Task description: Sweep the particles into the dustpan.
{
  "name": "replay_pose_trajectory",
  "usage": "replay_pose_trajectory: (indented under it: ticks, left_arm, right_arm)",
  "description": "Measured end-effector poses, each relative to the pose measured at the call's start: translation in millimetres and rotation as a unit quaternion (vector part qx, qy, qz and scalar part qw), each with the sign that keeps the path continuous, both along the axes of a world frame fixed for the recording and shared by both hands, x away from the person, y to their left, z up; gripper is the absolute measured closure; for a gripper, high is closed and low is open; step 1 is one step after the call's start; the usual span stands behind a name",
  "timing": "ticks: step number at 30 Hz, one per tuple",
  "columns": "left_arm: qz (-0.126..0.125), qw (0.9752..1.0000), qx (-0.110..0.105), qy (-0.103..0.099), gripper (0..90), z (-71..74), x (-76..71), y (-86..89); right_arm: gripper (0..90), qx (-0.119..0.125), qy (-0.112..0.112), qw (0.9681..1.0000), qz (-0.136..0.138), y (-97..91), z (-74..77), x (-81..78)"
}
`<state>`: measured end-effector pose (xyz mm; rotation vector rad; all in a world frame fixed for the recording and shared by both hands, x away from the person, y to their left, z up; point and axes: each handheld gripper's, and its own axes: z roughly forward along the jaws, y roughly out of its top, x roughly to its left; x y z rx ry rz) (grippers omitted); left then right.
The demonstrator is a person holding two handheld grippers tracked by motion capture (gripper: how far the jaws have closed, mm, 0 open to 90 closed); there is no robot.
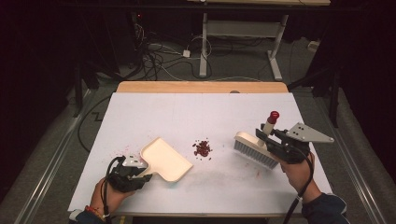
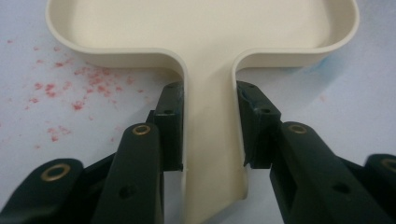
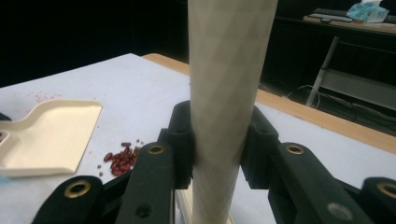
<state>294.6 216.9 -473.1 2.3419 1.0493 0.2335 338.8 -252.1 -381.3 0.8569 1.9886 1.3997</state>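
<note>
A cream dustpan (image 1: 164,158) lies flat on the white table, its open side turned toward a small pile of red beans (image 1: 202,149) at the middle. My left gripper (image 1: 140,169) is shut on the dustpan's handle (image 2: 211,140), a pad pressed on each side. Right of the beans, a cream brush (image 1: 254,149) with grey bristles hangs just over the table, its red-tipped handle rising up. My right gripper (image 1: 267,135) is shut on the brush handle (image 3: 229,93). The right gripper view also takes in the dustpan (image 3: 46,135) and the beans (image 3: 122,160) to its left.
Red smudges (image 2: 70,88) stain the white table cover (image 1: 205,112) beside the dustpan. A wooden strip (image 1: 201,87) edges the far side of the table. Cables and a desk frame (image 1: 203,42) stand on the floor beyond it.
</note>
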Motion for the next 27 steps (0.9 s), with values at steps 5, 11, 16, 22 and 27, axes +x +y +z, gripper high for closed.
replay_pose_trajectory:
  ticks: [5,11,16,22,27]
  left_arm:
    - [-0.005,1.0000,0.005,0.000,63.8,1.3,1.3,-3.5]
    - [-0.018,0.9998,-0.002,0.005,63.8,1.8,1.5,-10.3]
    - [-0.026,0.9996,0.000,0.004,63.8,2.5,0.0,-13.9]
    - [-0.030,0.9996,0.001,0.004,63.8,2.9,-0.8,-16.9]
    - [-0.037,0.9993,0.004,0.002,63.8,3.3,0.7,-20.6]
  right_arm:
    - [70.1,-0.003,-0.011,0.9999,0.011,20.3,4.0,16.5]
    - [70.2,0.005,-0.018,0.9998,0.002,45.5,5.7,38.1]
    - [70.2,0.021,-0.005,0.9998,-0.006,67.0,-2.2,59.7]
    - [70.2,0.005,0.008,0.9996,-0.026,90.4,-13.8,81.5]
    - [70.3,-0.010,0.009,0.9997,-0.022,107.6,-19.8,84.0]
